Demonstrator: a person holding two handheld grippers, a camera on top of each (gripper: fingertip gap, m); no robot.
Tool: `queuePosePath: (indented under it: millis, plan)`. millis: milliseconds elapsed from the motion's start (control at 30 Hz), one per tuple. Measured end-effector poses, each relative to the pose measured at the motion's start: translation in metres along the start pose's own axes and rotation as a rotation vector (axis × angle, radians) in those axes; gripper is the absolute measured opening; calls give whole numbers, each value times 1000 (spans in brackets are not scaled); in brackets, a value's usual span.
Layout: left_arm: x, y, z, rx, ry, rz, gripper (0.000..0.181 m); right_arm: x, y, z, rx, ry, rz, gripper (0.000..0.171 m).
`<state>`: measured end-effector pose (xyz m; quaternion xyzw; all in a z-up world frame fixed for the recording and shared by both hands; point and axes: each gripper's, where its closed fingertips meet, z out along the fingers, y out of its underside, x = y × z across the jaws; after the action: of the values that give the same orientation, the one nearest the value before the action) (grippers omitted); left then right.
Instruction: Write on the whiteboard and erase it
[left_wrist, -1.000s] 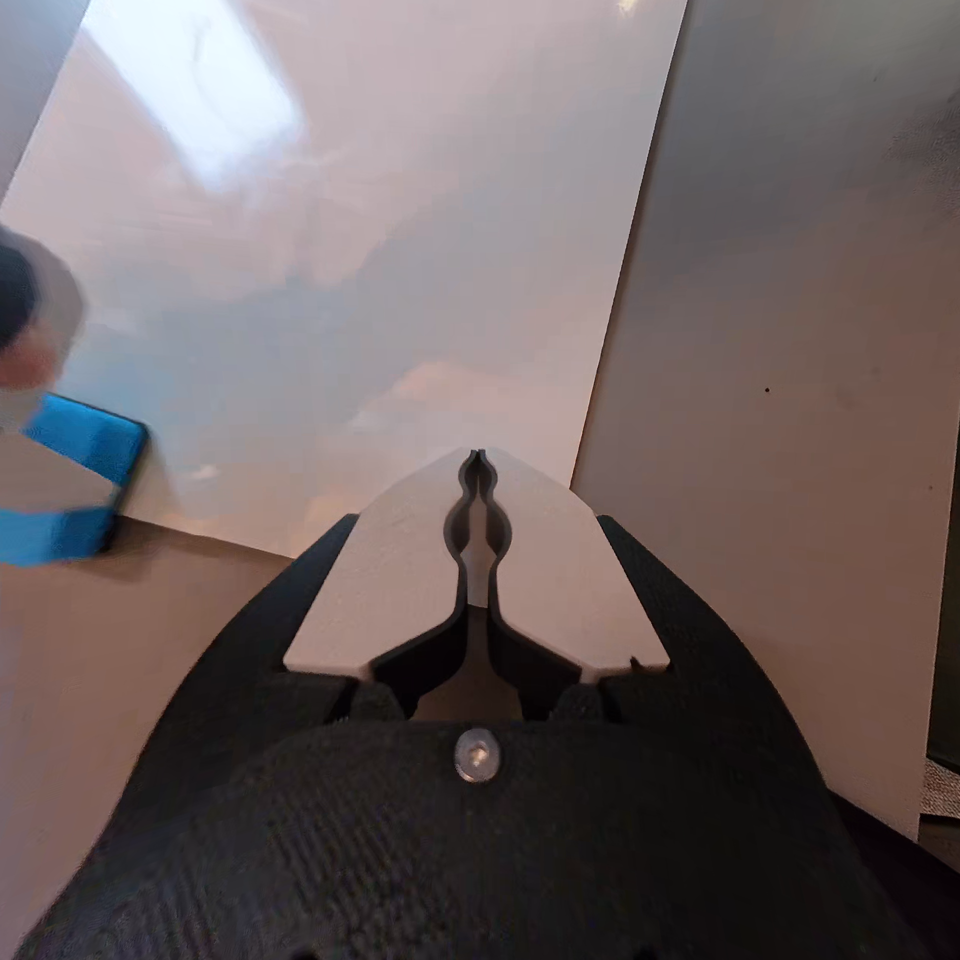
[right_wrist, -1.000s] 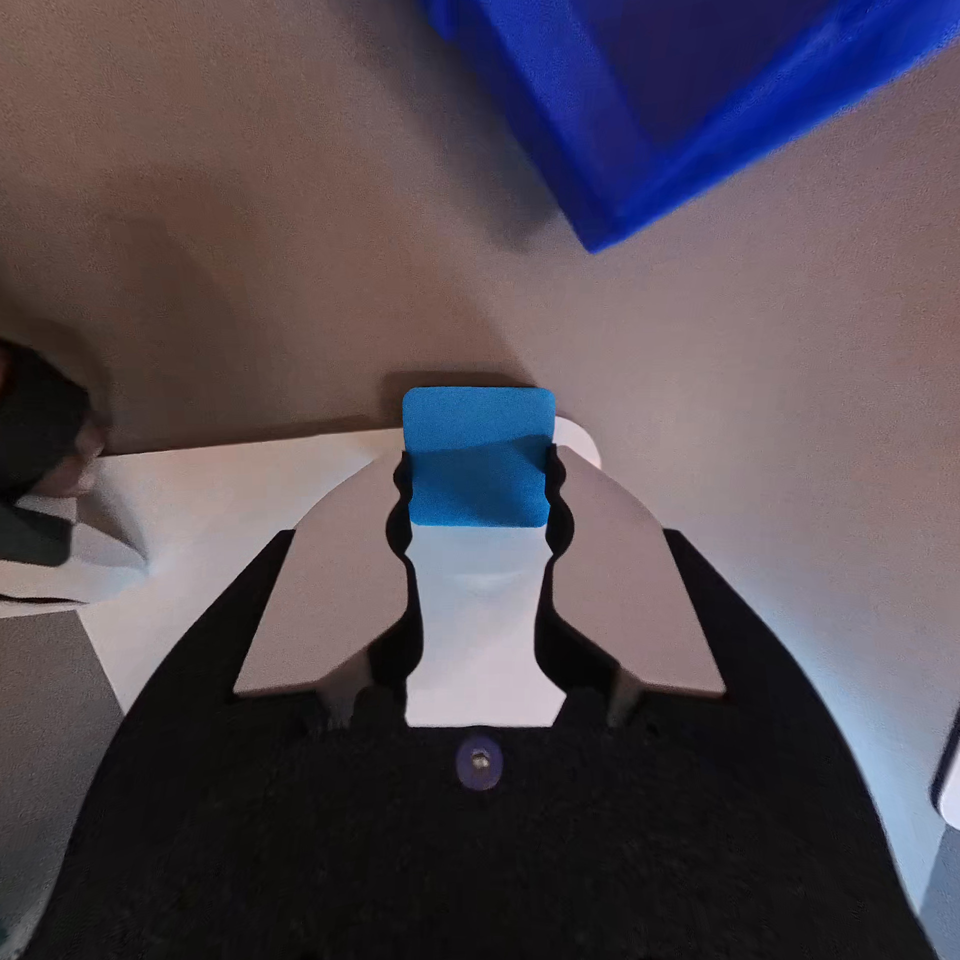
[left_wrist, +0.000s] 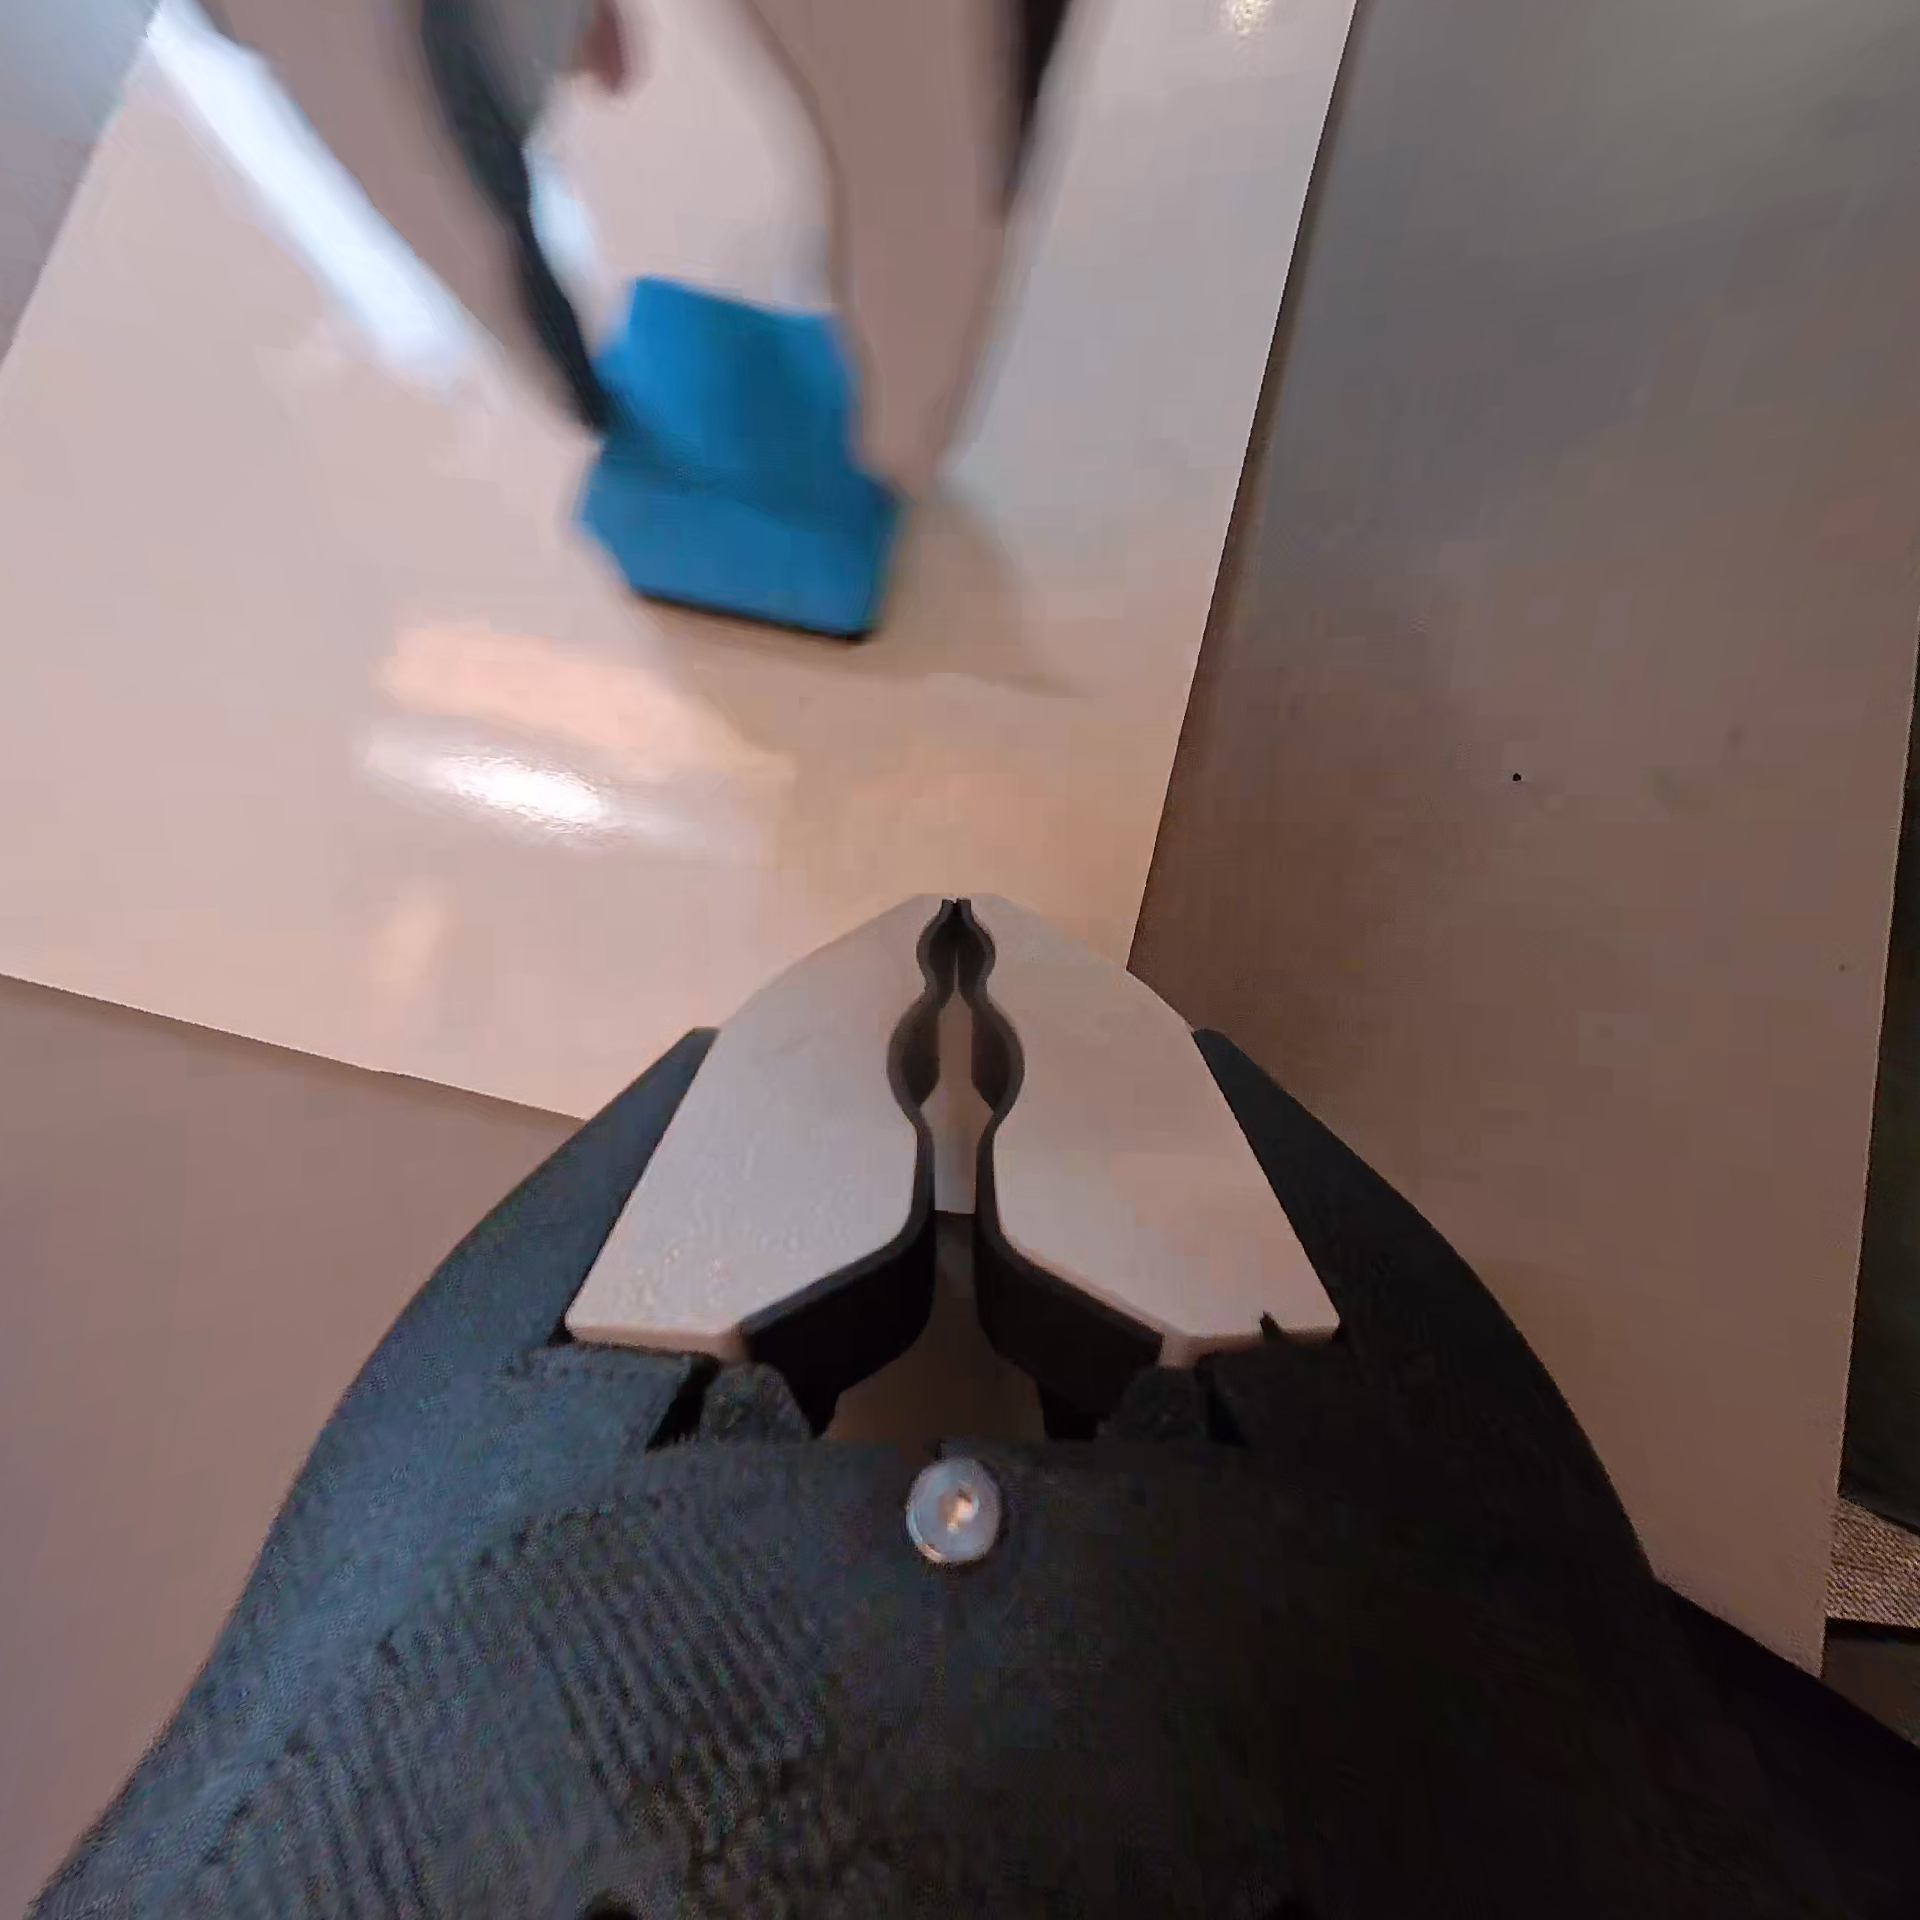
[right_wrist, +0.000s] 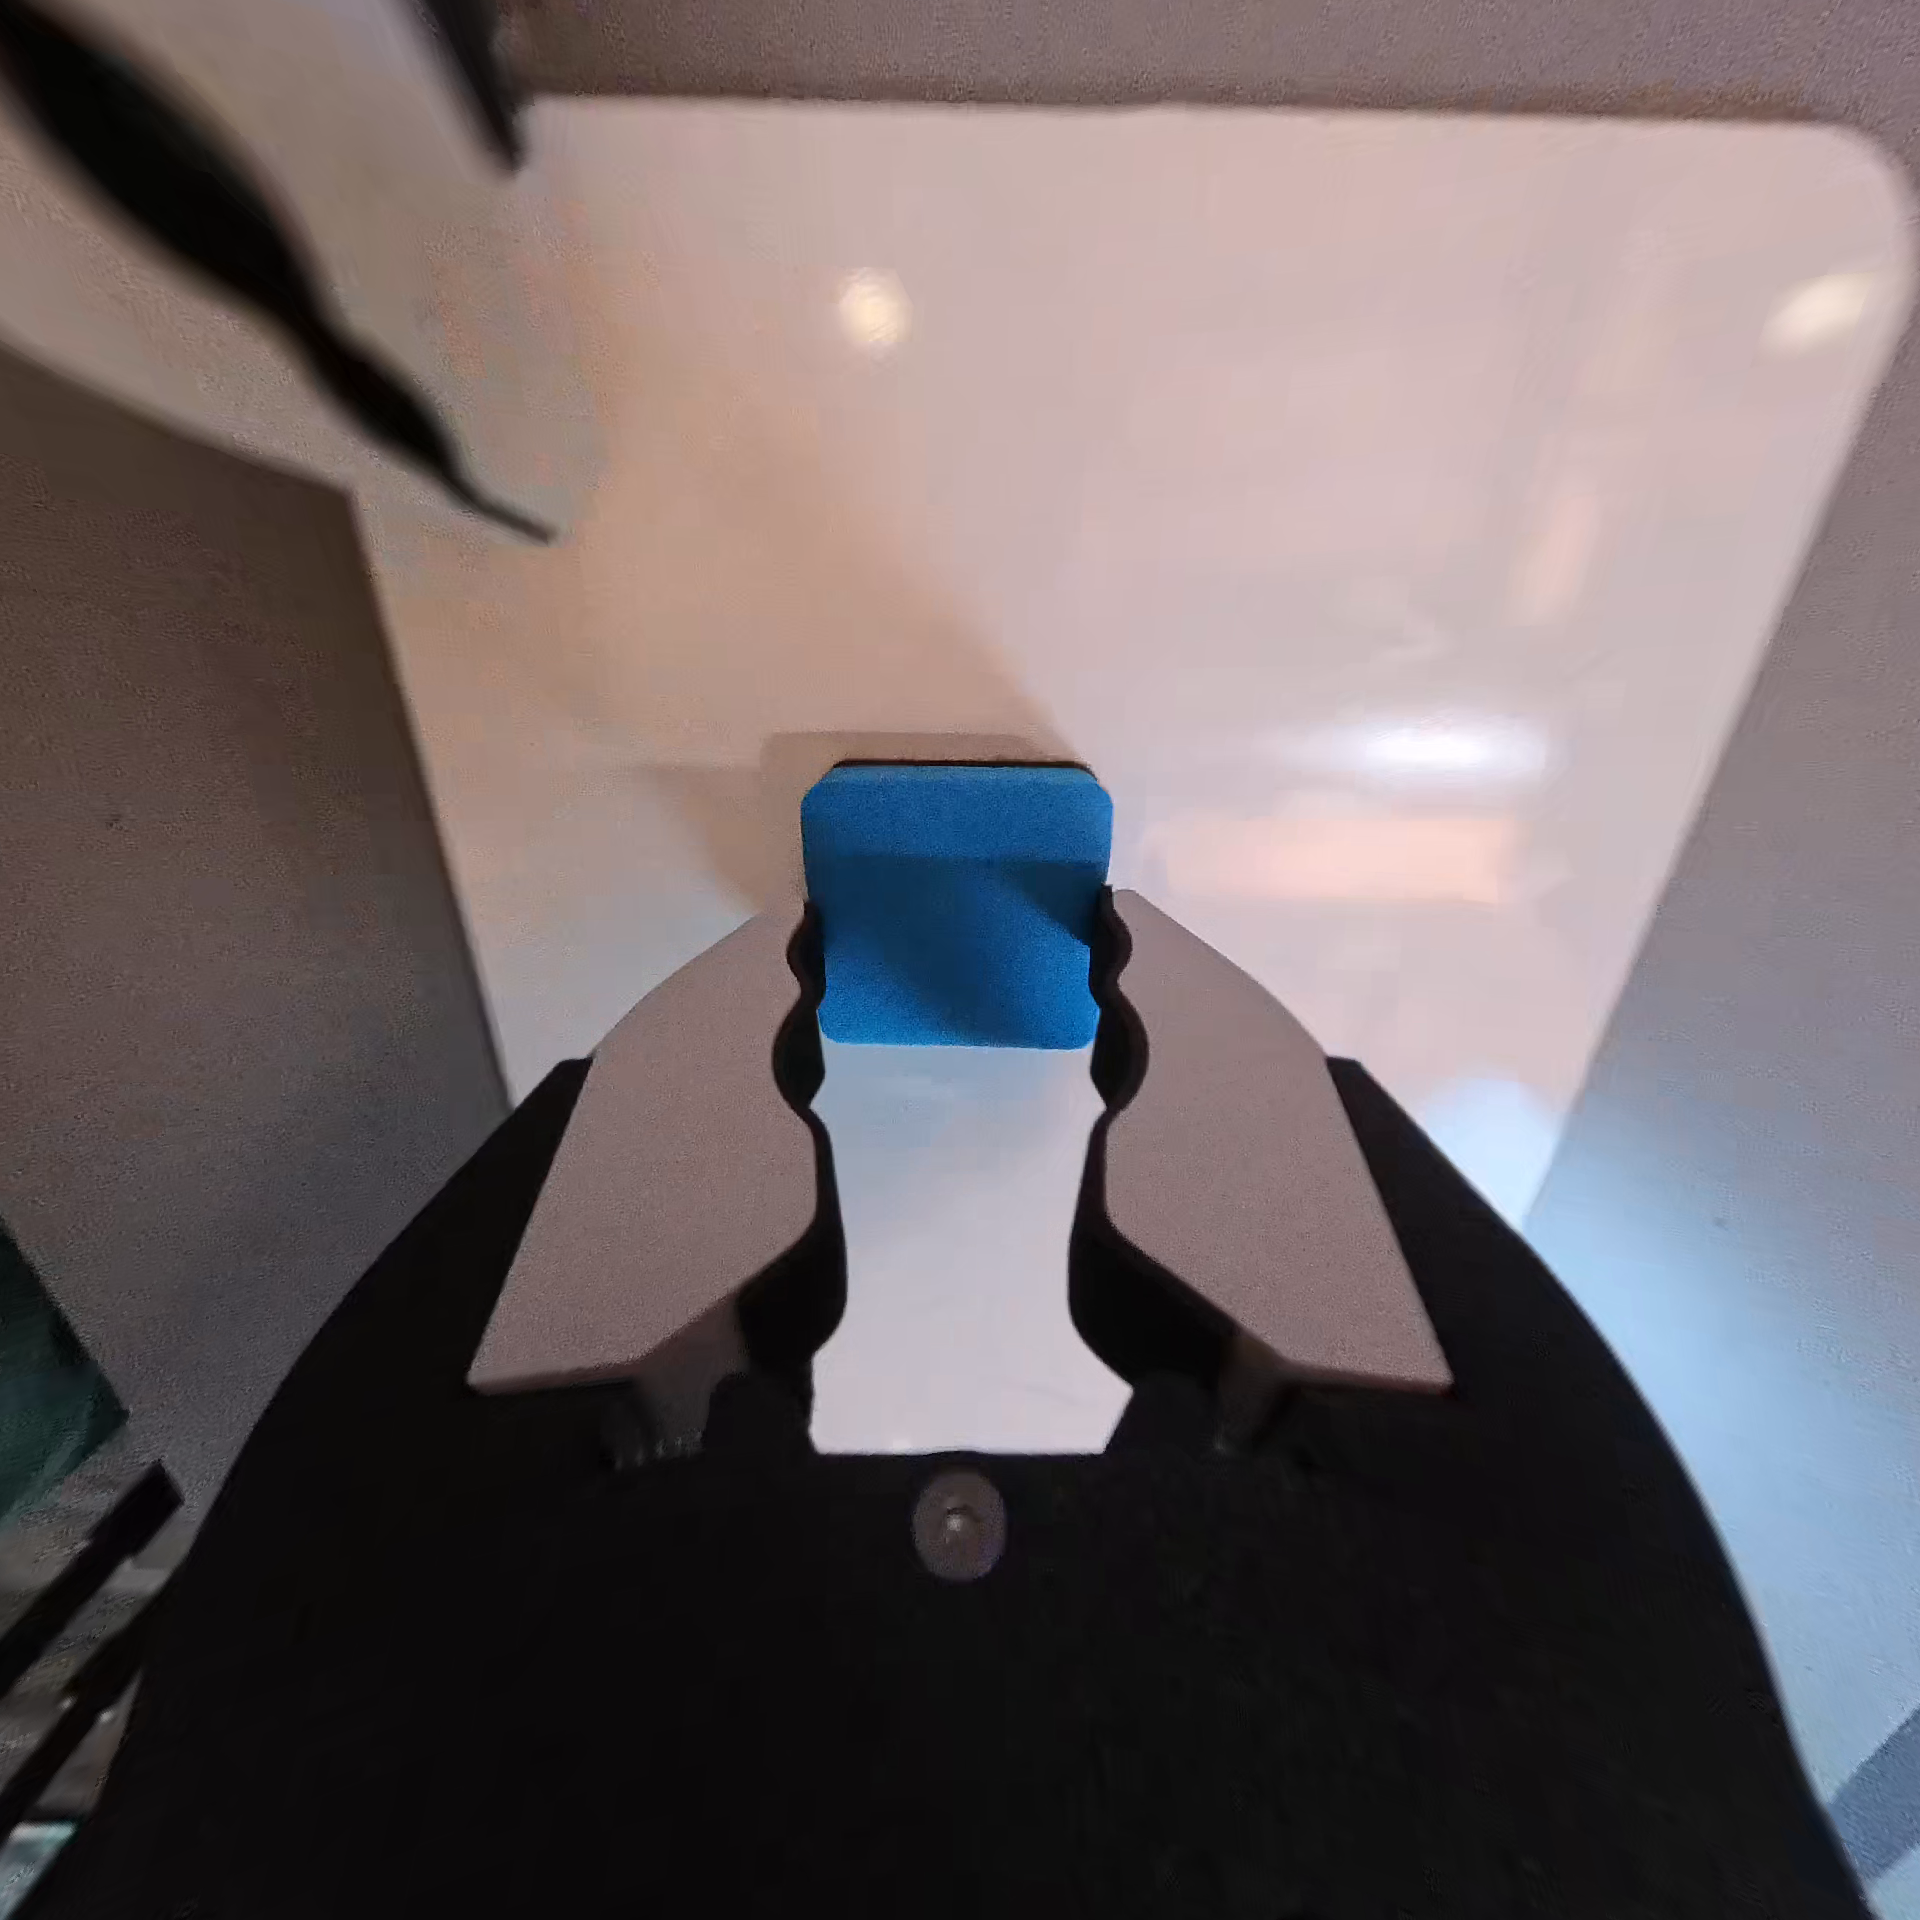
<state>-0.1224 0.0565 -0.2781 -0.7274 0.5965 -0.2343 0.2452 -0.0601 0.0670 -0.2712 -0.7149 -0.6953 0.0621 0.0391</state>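
Blue eraser (right_wrist: 954, 920) on whiteboard (right_wrist: 1351, 468).

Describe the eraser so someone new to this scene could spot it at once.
Find the glossy whiteboard lying on the table. The right gripper presses a small block against it: the eraser, a rounded square and the only bright blue thing there.

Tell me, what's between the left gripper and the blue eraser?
Nothing but bare whiteboard. In the left wrist view, the shut left gripper points at the eraser, with only shiny board and light reflections between them.
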Motion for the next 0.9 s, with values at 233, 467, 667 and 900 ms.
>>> queuePosePath:
  millis: [233,467,667,900]
  plan:
    - [2,-1,1,1,1,2,0,65,38,-8,31,134,194,50]
    - [8,0,5,1,-3,-3,0,19,8,-2,47,26,74,50]
    - [25,1,3,-2,-7,2,0,69,112,-18,-10,85,346,50]
    - [35,0,4,-3,-6,-14,0,-24,130,-18,-4,14,255,50]
